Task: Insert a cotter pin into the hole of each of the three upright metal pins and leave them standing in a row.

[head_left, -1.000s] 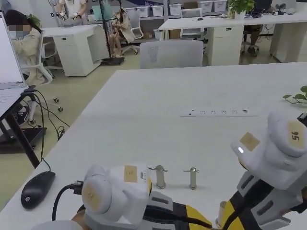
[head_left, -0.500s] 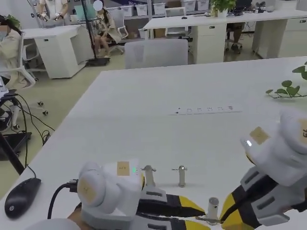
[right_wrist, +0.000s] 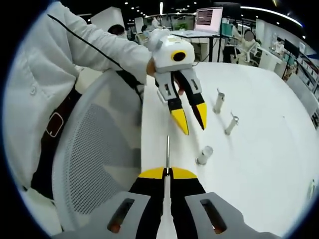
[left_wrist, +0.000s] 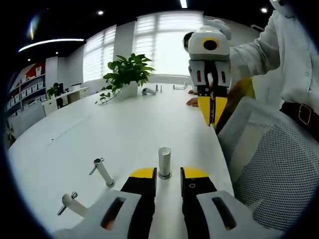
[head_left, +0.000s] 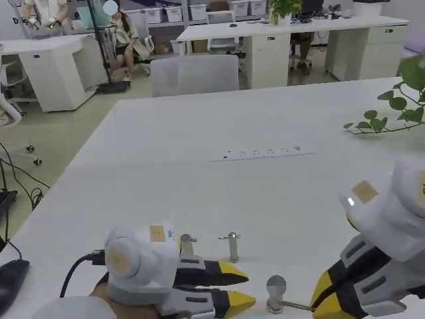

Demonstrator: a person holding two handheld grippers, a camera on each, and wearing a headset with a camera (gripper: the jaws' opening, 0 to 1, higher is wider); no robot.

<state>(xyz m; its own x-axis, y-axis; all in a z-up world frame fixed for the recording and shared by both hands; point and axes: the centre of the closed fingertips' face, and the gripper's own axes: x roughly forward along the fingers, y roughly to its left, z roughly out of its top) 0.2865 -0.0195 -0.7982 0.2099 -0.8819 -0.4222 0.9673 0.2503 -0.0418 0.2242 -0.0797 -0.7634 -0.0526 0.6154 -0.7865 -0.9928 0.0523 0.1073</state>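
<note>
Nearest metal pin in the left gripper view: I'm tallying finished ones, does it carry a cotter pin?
No, the nearest metal pin stands bare by the left gripper, nothing through its top.

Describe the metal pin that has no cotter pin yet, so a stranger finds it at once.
On the white workbench, look near the person's edge. The bare pin stands closest to that edge, between the left gripper and the right gripper, which holds a cotter pin. Unlike the two pins behind it, nothing crosses its top.
</note>
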